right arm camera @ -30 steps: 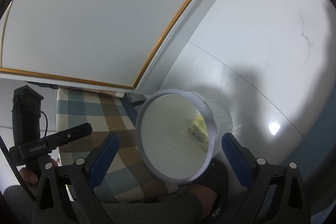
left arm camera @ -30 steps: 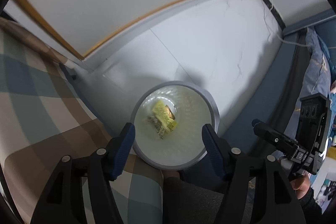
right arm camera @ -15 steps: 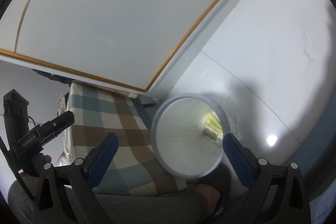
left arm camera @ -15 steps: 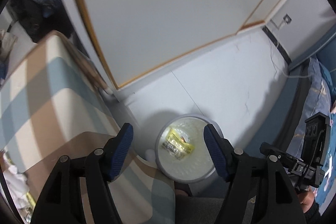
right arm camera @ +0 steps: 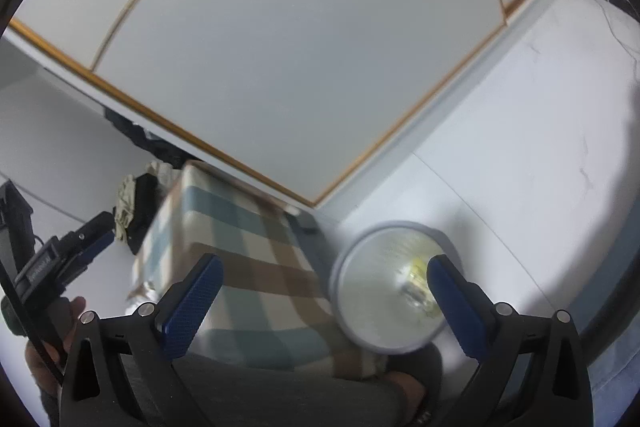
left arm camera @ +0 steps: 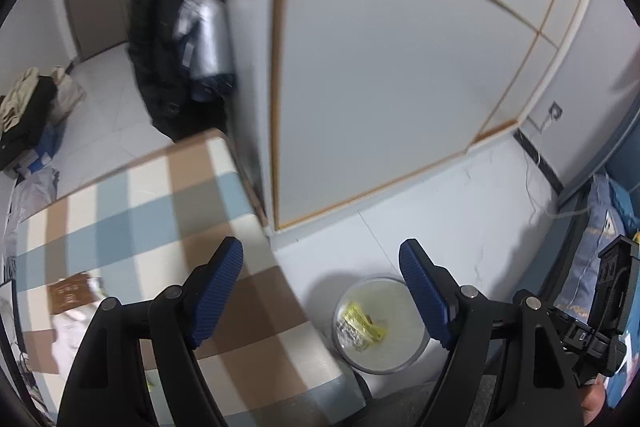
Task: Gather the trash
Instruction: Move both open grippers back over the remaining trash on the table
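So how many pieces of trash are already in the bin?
1: a yellow wrapper lying on the bottom of the white bin, which stands on the floor beside the checked table. Anything beneath it would be hidden.

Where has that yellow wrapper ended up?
The yellow wrapper lies inside the round white bin on the floor, low and right of centre in the left wrist view, beside the checked table.
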### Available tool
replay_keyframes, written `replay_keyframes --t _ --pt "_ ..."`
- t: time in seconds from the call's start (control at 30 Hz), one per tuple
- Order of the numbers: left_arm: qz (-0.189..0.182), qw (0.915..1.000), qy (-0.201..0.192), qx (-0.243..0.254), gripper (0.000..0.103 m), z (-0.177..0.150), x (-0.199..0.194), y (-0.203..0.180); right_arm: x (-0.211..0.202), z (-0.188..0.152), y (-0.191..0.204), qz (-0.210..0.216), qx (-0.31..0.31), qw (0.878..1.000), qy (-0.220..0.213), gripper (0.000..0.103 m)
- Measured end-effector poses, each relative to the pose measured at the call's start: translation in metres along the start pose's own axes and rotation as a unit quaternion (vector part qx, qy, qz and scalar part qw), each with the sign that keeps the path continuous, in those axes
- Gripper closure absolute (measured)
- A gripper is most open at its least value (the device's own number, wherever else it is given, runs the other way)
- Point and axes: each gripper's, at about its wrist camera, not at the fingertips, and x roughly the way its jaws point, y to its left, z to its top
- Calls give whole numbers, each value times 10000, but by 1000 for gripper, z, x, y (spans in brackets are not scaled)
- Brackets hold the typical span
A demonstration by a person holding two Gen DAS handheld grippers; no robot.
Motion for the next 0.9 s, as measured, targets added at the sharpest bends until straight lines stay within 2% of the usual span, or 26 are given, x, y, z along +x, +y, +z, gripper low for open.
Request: replay_keyframes --t 0.13,0.33,0.5,0.6,0.9 --pt "147 9990 -368 -220 16 1 -29 22 -13 2 34 110 -272 9994 -184 0" --pt "345 9950 -779 -525 13 -2 -67 59 -30 3 89 302 -680 9958 -537 0" --pt "457 9903 -1101 -708 11 -11 -99 89 -37 -3 139 585 -953 9917 -641 0" --pt "586 9865 -1285 -827 5 -18 -116 106 -36 -7 168 756 -1145 9882 -676 0" --pt "1077 9734 -1572 -1272 4 -39 -140 168 -14 -35 259 951 -2002 9720 -781 0"
